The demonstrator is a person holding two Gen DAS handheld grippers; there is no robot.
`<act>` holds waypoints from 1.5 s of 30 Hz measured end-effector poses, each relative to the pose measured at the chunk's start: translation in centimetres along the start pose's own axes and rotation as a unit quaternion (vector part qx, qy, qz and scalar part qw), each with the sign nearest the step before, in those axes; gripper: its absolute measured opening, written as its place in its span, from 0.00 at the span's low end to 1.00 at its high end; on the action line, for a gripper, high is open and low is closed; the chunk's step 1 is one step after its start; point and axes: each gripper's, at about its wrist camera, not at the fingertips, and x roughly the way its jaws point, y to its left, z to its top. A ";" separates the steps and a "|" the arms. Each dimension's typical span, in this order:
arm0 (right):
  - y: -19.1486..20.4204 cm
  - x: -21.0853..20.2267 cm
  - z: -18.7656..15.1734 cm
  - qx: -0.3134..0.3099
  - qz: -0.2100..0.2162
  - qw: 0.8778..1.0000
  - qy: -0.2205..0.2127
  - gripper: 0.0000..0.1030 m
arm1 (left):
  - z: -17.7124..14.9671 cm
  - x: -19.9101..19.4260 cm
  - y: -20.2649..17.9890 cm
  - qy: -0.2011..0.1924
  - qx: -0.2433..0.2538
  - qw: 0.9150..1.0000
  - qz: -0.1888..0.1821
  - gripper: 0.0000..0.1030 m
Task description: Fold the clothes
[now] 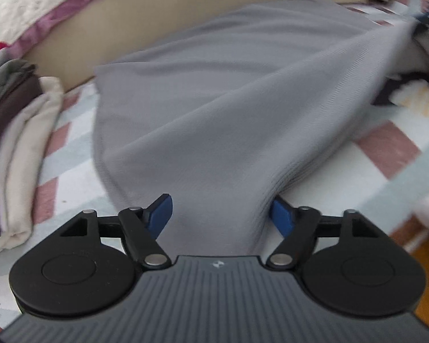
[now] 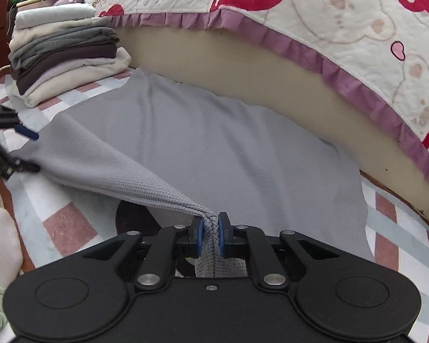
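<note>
Lying spread on the checked sheet [image 2: 71,223], just in front of the beige mattress side [image 2: 243,85]: grey knit cloth [image 2: 214,148], near edge lifted off the sheet. Looking soft, light, floppy, stretchy ribbed weave; likely sagging between grips, bunching under pinch, not slippery. Best taking hold at corners or hem, keeping edge taut.

Right gripper [image 2: 210,233] clamping tight on a bunched corner of the cloth. Left gripper [image 1: 221,214] standing wide apart, cloth draping between the fingers; looking unpinched, though contact under the fabric being hidden.

Sitting at far left of the cloth: folded pile [image 2: 65,54]. Hanging above the mattress side: bear quilt [image 2: 329,14].

Blurring badly in left view, right edge smeared. Showing under the lifted edge: dark patch, unidentifiable. Cutting off the cloth's near hem behind gripper bodies; garment type unclear.
</note>
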 end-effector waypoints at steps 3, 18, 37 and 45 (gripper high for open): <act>1.4 1.9 -0.6 -0.036 0.006 0.999 0.025 0.29 | 1.2 -0.9 0.6 -0.030 -0.010 0.999 0.042 0.04; 1.6 -0.4 -3.4 -0.003 -0.099 0.994 0.055 0.09 | 3.3 -11.3 0.2 -0.186 -0.064 0.967 0.162 0.04; 3.9 -14.2 -1.7 0.057 0.204 0.972 0.101 0.03 | -5.5 -23.2 3.9 -0.066 -0.308 0.940 0.131 0.04; -0.2 -10.8 4.0 -0.010 0.156 0.984 0.090 0.03 | -1.3 -21.1 4.6 -0.076 -0.188 0.970 0.131 0.04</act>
